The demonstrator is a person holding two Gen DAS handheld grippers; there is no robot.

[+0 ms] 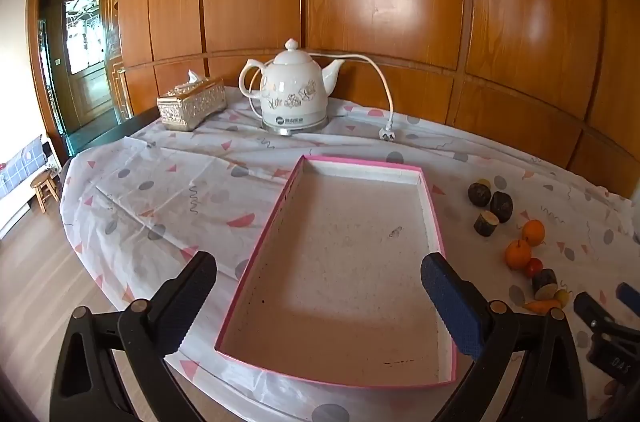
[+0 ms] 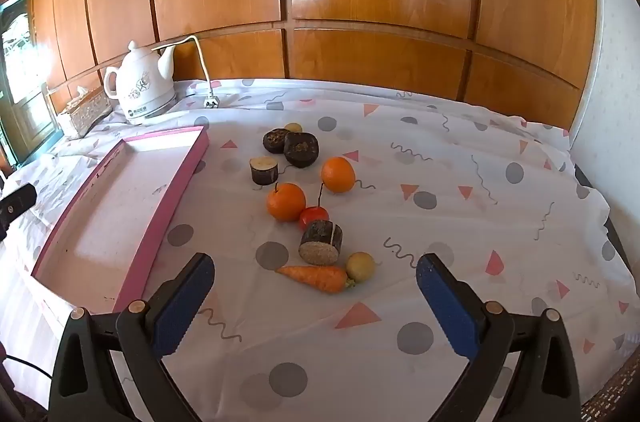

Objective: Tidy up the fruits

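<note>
The left gripper point(image 1: 320, 286) hangs with jaws spread wide over the near end of the pink tray point(image 1: 276, 222), holding nothing. The right gripper point(image 2: 316, 282) is likewise spread and empty, just short of the carrot point(image 2: 314, 277). The carrot lies flat, long axis crosswise, tip pointing toward the tray. Beyond it, on the patterned tablecloth point(image 2: 480, 222), a loose row runs away from the camera: a yellow fruit point(image 2: 360, 266), a dark cut piece point(image 2: 321, 243), a red cherry point(image 2: 314, 216), two oranges point(image 2: 286, 202), and more dark pieces point(image 2: 301, 149). The tray's long axis runs toward the wall. Farthest stands the white kettle point(image 1: 294, 90); its base label is unreadable.
</note>
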